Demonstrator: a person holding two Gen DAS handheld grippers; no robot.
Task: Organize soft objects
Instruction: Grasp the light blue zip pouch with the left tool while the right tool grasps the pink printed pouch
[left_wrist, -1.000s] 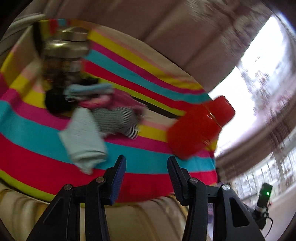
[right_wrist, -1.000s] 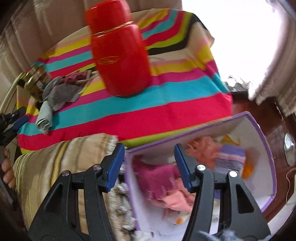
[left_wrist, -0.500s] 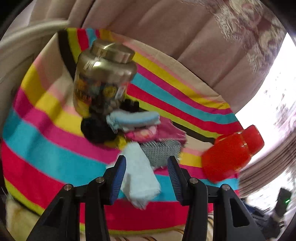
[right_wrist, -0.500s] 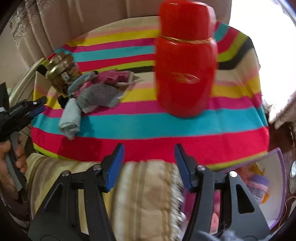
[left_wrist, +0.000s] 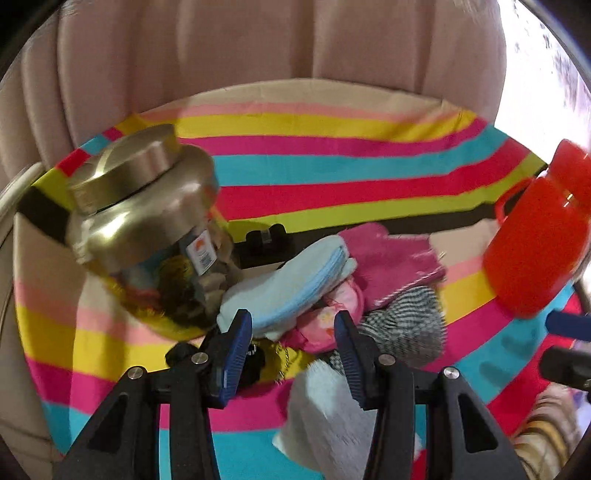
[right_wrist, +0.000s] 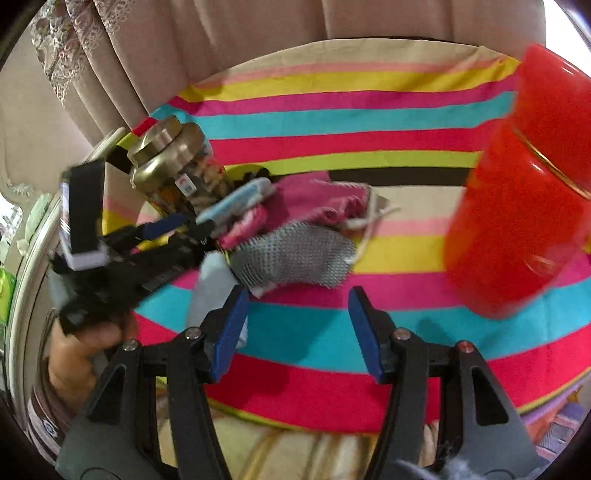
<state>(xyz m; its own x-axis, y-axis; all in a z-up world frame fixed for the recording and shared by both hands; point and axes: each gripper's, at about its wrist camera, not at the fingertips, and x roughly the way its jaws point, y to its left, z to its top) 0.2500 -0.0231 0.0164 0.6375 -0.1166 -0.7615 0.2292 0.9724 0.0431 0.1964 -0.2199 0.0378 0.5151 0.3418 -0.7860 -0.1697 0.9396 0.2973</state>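
A heap of soft cloths lies on the striped table cover (left_wrist: 332, 177). It holds a folded light blue cloth (left_wrist: 291, 288), a magenta one (left_wrist: 388, 254), a pink patterned one (left_wrist: 332, 317), a grey checked one (left_wrist: 406, 325) and a pale blue-grey one (left_wrist: 325, 413). My left gripper (left_wrist: 293, 332) hangs open just over the heap, its fingers to either side of the pink and light blue cloths, not pressing them. The right wrist view shows this gripper (right_wrist: 181, 230) at the heap's left edge. My right gripper (right_wrist: 297, 306) is open and empty above the cover, in front of the grey checked cloth (right_wrist: 291, 258).
A glass jar with a gold lid (left_wrist: 147, 229) stands left of the heap. A red flask (right_wrist: 517, 203) stands at the right. A small black object (left_wrist: 264, 236) lies behind the cloths. A purple box (right_wrist: 561, 417) shows at the lower right edge. Curtains (right_wrist: 147, 48) hang behind.
My left gripper rolled and came in close over the heap. My right gripper swung left from above the purple box to over the striped cover. Both stayed open.
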